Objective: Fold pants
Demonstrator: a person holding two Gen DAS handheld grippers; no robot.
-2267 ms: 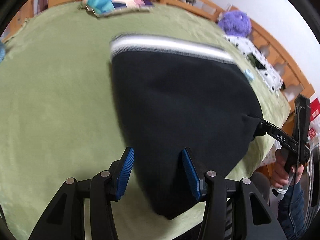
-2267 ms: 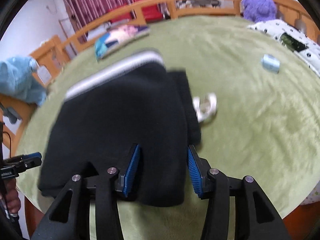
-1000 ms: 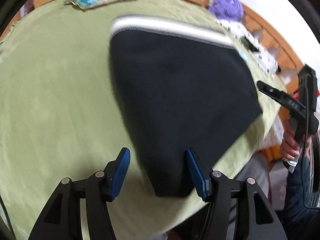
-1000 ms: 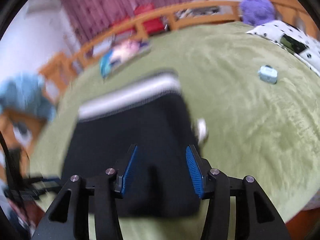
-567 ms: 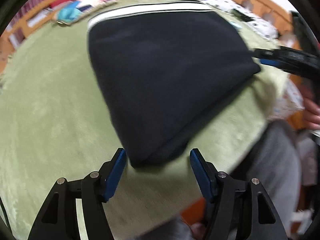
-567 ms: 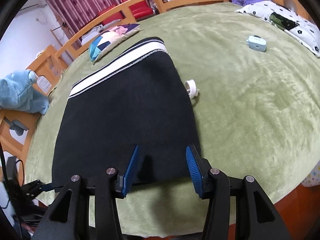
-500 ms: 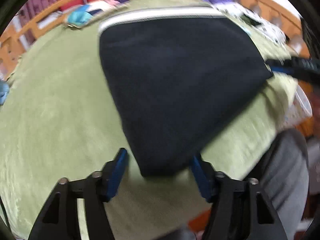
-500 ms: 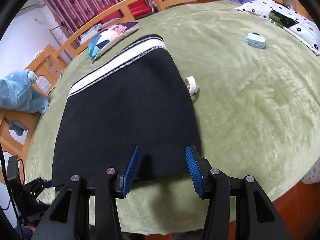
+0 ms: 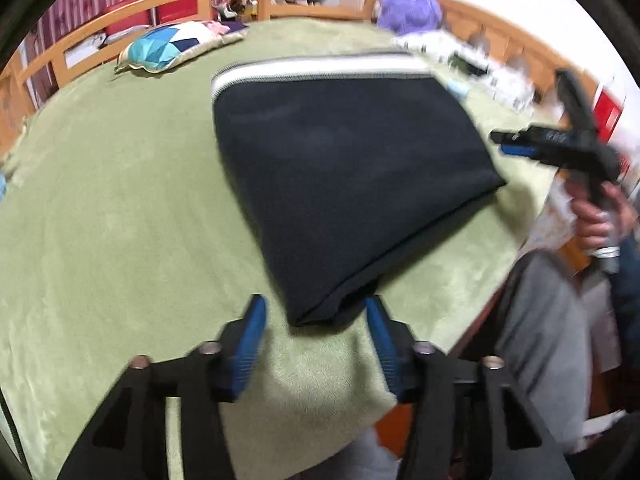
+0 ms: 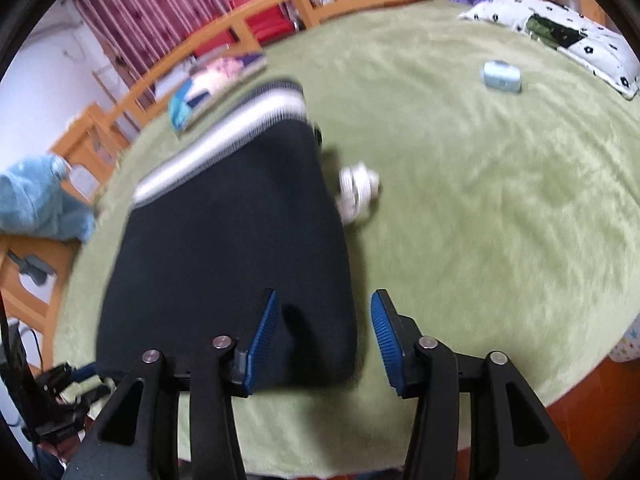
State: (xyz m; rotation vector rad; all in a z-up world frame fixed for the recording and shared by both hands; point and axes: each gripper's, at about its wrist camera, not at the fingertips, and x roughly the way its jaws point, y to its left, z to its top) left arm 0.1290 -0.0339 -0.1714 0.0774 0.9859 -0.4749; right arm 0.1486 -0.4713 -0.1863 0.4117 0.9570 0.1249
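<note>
Blanket [image 10: 500, 208], fuzzy green, covers the whole table, and the black pants [image 9: 340, 184] lie folded flat on its near half, white-striped waistband [image 9: 320, 68] on the far side. Left gripper [image 9: 316, 332] hangs just off the near corner, fingers spread wide and holding nothing. Right gripper [image 10: 324, 332] is the same, gaping over the near right edge, empty. Small white drawstring [image 10: 358, 192] pokes out right of the pants.
</note>
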